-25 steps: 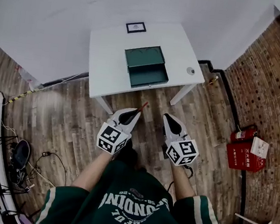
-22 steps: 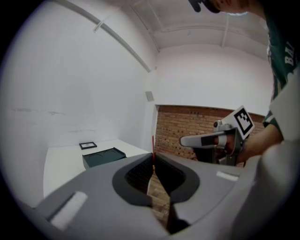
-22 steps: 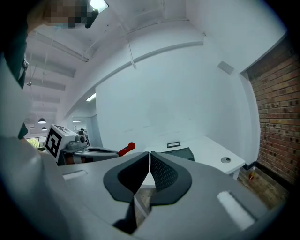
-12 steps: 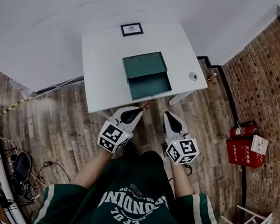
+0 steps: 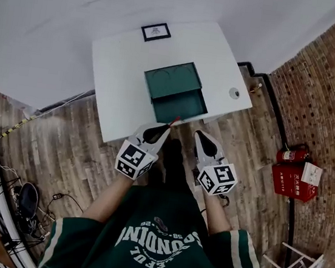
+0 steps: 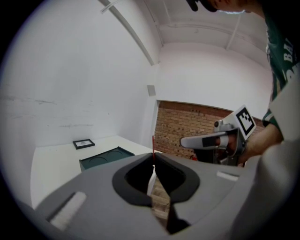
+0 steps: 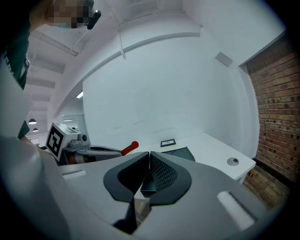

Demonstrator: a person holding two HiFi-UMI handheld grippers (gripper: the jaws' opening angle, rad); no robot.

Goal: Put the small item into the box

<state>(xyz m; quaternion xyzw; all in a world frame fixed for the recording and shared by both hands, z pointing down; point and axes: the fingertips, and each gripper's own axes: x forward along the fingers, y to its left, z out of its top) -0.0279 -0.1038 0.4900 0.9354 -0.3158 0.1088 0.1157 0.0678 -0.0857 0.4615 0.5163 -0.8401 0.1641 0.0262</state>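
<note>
A dark green box sits mid-table on the white table, its lower drawer pulled out toward me; it also shows in the left gripper view. My left gripper is shut on a thin red item that sticks out past its tips, just short of the drawer front. In its own view the red item stands up between the closed jaws of the left gripper. My right gripper hovers beside it at the table's front edge, and the right gripper is shut with nothing held.
A small black picture frame lies at the table's far edge. A small round object rests near the right corner. A red fire extinguisher and box stand by the brick wall on the right. Cables and gear clutter the floor at left.
The person has stepped toward the table, so it sits closer and both grippers now reach its front edge. The left gripper still holds the red item; the right stays shut.
</note>
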